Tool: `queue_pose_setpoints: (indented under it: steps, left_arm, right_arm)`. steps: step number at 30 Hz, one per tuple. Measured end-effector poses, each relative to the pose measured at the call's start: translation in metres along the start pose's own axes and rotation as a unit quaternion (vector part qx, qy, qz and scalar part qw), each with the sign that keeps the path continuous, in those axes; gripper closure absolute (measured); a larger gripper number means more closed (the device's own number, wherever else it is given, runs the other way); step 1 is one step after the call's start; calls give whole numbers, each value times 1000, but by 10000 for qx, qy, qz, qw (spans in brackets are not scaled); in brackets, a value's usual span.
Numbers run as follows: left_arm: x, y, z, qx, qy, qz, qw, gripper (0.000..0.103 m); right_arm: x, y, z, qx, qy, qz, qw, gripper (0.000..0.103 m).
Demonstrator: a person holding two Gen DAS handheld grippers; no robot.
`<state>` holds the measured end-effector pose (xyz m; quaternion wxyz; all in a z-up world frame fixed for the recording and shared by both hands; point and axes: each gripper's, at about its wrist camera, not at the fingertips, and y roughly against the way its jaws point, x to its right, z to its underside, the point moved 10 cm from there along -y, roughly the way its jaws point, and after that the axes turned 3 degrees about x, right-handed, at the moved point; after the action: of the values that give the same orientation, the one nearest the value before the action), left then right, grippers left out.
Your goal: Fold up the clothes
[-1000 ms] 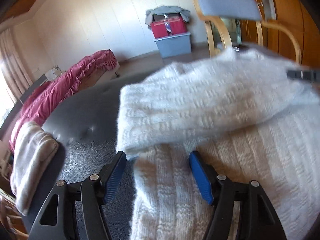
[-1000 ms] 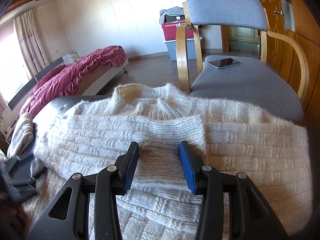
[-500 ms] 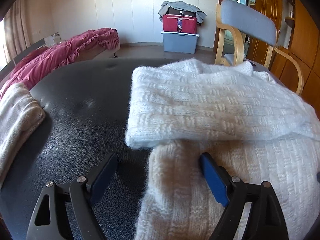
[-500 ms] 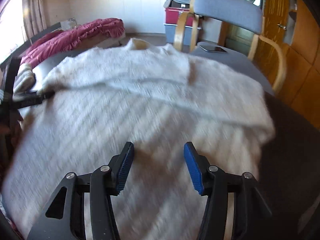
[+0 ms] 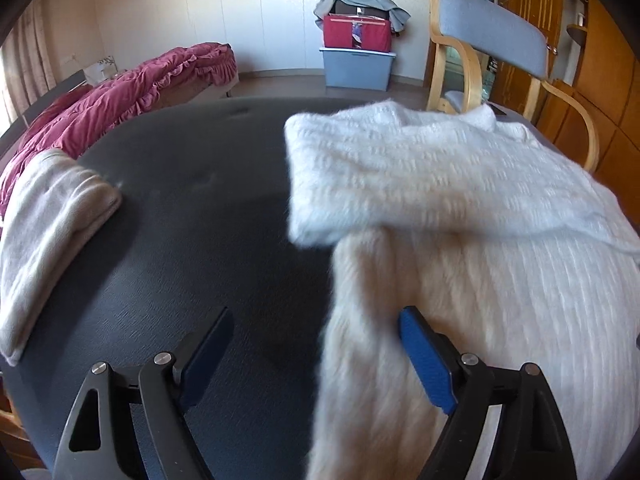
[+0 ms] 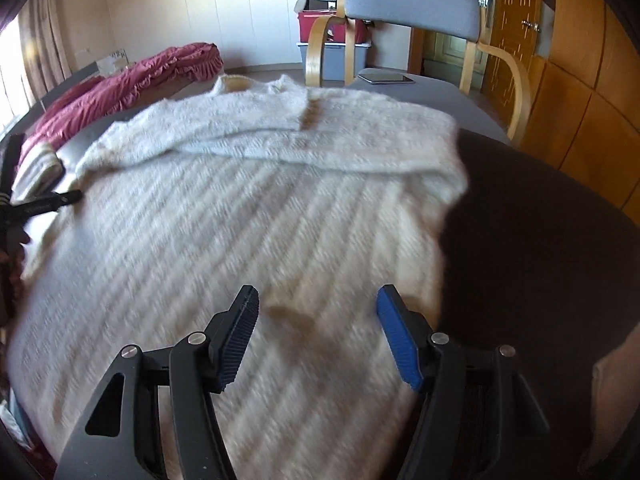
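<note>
No readable writing seen; white sweater (image 6: pixel 240 208) spread lower centre, sleeve released since earlier frame; left gripper (image 5: pixel 316 360) and right gripper (image 6: pixel 316 336) held wide, empty

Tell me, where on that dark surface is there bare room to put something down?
Bare black surface lies between the folded beige cloth and the white sweater; another patch lies right of the sweater, toward the chair. The middle is crowded: the sweater covers it.

Daylight from window at left, motion blur on sweater (image 6: pixel 224 240), fisheye bending w/ dark corners
</note>
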<state>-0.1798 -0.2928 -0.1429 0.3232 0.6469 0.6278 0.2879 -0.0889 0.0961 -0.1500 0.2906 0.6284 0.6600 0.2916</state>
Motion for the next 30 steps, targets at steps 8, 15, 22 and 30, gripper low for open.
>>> queue_pose_setpoints:
  steps: [8,15,22,30]
  left_arm:
    - [-24,39,56,86,177,461,9987,16]
    - [-25,71,94,248,-180,694,9971,17]
    - [-21,96,119,248,-455,1013,9935,17]
    - [-2,112,134,162,-617,1491,9868,17]
  right_arm:
    - [19,31,39,-214,-225,-67,9995,38]
    - [27,61,71,-277,-969,-905,9908,37]
    - [9,85,93,-251,-1200,-1747,9769,37]
    - [-15,91,99,-301,-1494,-2592,9537,37]
